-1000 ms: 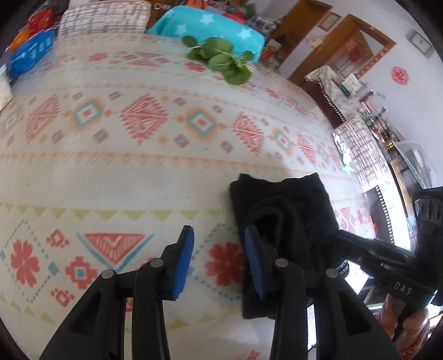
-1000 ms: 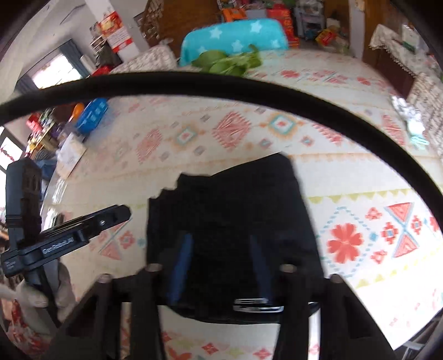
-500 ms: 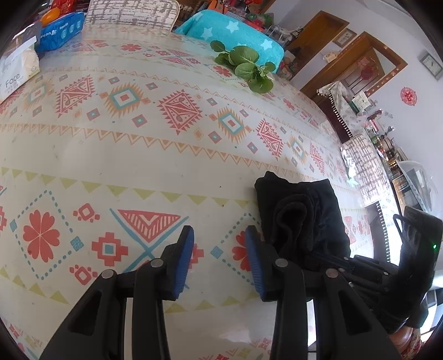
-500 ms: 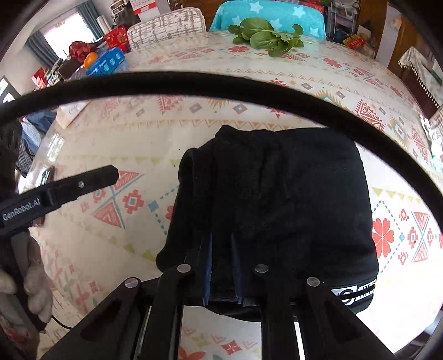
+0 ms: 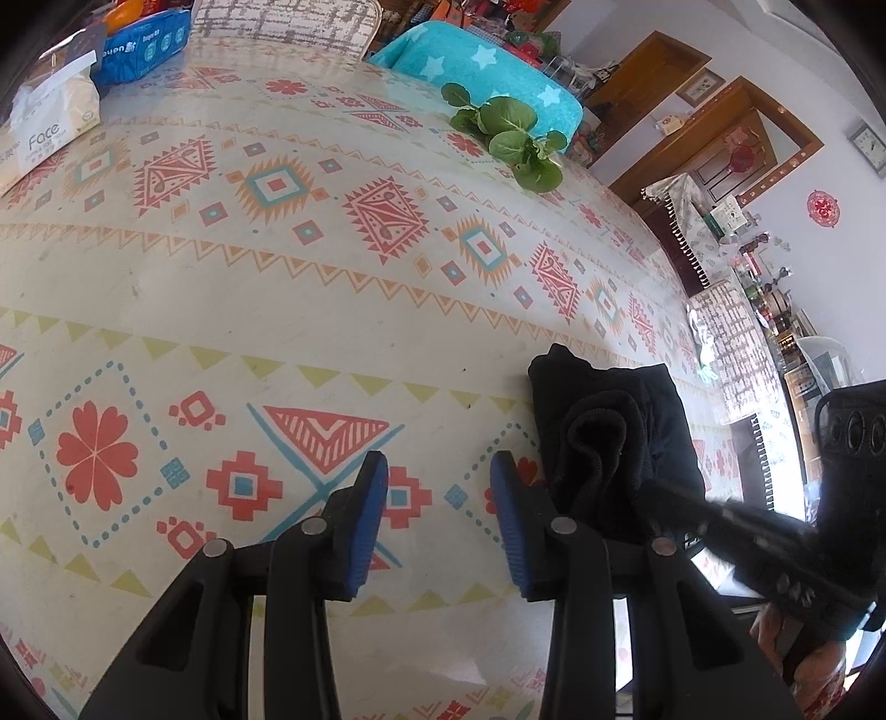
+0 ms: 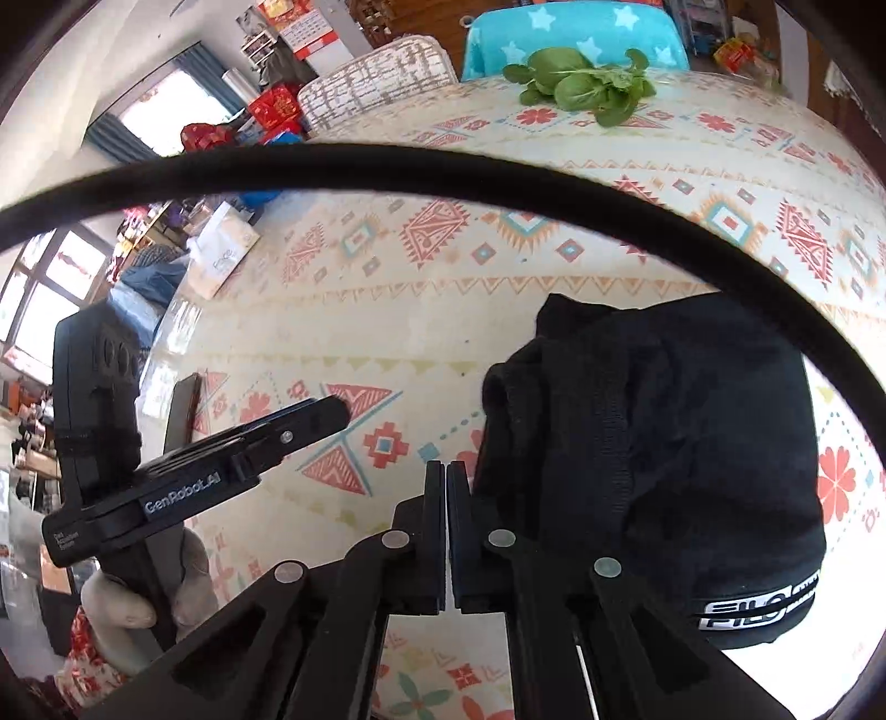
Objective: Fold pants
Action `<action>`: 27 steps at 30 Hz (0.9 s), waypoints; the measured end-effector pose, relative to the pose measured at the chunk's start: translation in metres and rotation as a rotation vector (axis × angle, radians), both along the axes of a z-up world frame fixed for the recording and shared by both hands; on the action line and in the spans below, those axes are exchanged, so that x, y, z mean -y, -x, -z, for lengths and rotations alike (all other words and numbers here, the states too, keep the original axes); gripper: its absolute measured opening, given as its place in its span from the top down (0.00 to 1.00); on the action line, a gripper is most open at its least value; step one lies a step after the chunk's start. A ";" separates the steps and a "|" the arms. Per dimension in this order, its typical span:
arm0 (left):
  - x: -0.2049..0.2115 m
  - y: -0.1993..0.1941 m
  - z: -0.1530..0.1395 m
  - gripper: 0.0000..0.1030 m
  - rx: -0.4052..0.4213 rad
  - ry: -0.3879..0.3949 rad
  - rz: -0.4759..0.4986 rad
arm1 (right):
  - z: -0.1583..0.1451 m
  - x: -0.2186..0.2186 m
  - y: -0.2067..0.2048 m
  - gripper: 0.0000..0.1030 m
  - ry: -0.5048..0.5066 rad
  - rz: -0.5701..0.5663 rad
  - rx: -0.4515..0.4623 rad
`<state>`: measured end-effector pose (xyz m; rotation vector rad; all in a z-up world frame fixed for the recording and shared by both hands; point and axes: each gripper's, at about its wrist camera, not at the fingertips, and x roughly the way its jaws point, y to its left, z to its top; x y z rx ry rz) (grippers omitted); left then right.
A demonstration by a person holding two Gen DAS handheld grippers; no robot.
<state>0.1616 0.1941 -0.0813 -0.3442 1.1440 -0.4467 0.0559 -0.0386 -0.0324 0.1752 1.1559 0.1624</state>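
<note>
The black pants (image 6: 659, 437) lie folded in a compact bundle on the patterned tablecloth (image 6: 443, 299), waistband label toward me in the right wrist view. They also show in the left wrist view (image 5: 609, 437), to the right of my left gripper. My left gripper (image 5: 437, 493) is open and empty, above bare tablecloth left of the pants. My right gripper (image 6: 446, 487) is shut and empty, just left of the bundle's left edge. The left gripper also shows in the right wrist view (image 6: 326, 412).
Green leafy vegetables (image 5: 509, 138) lie at the table's far edge, before a teal star-patterned chair (image 5: 476, 66). A tissue pack (image 5: 50, 133) and a blue wipes pack (image 5: 144, 44) sit far left. A black cable (image 6: 387, 171) arcs across the right wrist view.
My right gripper has closed and slid off the pants to their left side. My left gripper has drawn back and to the left, away from the bundle.
</note>
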 end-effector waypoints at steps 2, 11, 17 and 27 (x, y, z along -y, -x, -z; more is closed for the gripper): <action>-0.002 0.002 0.001 0.63 0.000 0.008 0.001 | -0.007 0.004 0.003 0.97 0.140 0.029 0.042; 0.002 0.005 0.011 0.63 -0.021 0.009 0.005 | 0.012 0.022 -0.017 0.96 0.207 0.094 -0.045; 0.003 0.009 0.009 0.63 -0.011 -0.019 -0.001 | 0.004 0.038 -0.012 0.94 0.009 0.125 -0.011; 0.012 0.012 -0.001 0.62 0.028 -0.013 0.002 | -0.016 0.048 -0.011 0.23 -0.050 0.141 0.044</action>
